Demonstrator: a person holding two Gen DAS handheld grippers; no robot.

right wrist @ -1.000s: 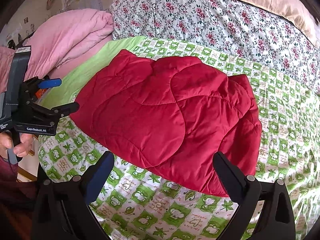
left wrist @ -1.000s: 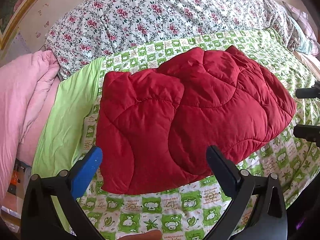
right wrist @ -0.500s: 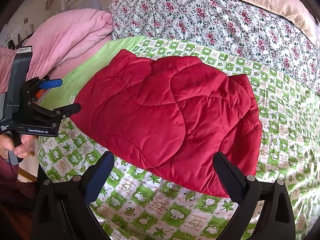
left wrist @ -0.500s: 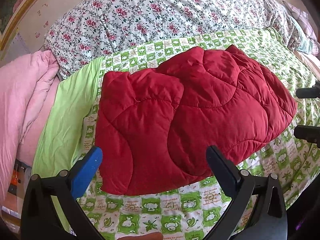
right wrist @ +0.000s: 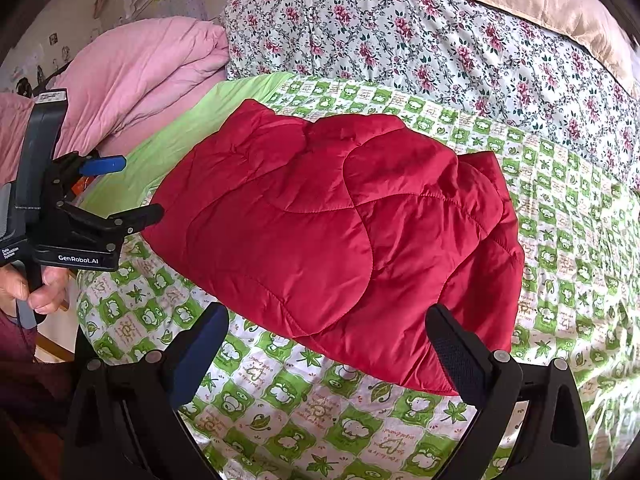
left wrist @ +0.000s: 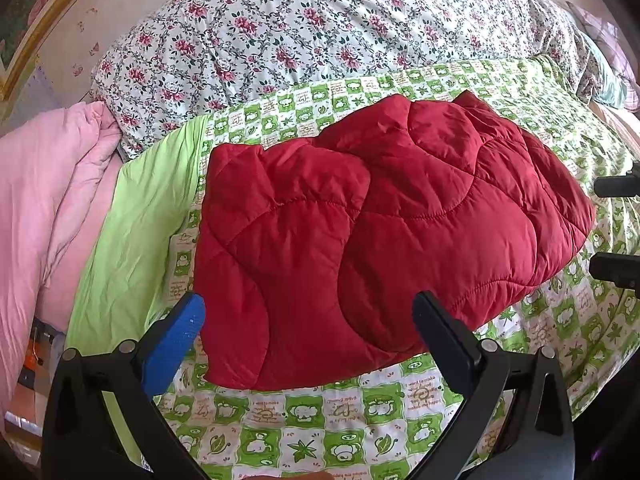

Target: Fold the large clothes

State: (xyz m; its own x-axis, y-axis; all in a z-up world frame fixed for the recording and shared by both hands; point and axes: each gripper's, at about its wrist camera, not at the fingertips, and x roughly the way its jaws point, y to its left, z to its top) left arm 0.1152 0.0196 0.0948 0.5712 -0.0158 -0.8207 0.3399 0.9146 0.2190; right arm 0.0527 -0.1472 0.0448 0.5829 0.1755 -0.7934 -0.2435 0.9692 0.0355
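Centrally placed on the green-and-white checked bedspread (left wrist: pixel 320 420): red quilted jacket (left wrist: pixel 372 240), folded into a puffy, roughly rectangular bundle, lying flat on the bed. Seen again in the right wrist view as the same bundle (right wrist: pixel 340 232), one folded edge doubled along its right side.

Left gripper (left wrist: pixel 308 328) held low at the near edge of the jacket, jaws spread wide, blue finger (left wrist: pixel 176 340) at the left corner of the bundle and black finger on the other side, nothing between them. Visible from the side in the right wrist view (right wrist: pixel 120 188), jaws likewise apart, gripped by a hand (right wrist: pixel 36 288) at the frame's left edge.

Right gripper (right wrist: pixel 328 340) poised at the near side of the jacket, jaws wide apart and empty; whether touching the fabric, impossible to say. Only its two black fingertips (left wrist: pixel 616 186) showing at the right border of the left wrist view.

Behind the jacket: floral duvet (left wrist: pixel 300 40) heaped along the far side, pink comforter (right wrist: pixel 132 76) bunched to the left, plain lime-green sheet (left wrist: pixel 132 240) between it and the checked cloth.
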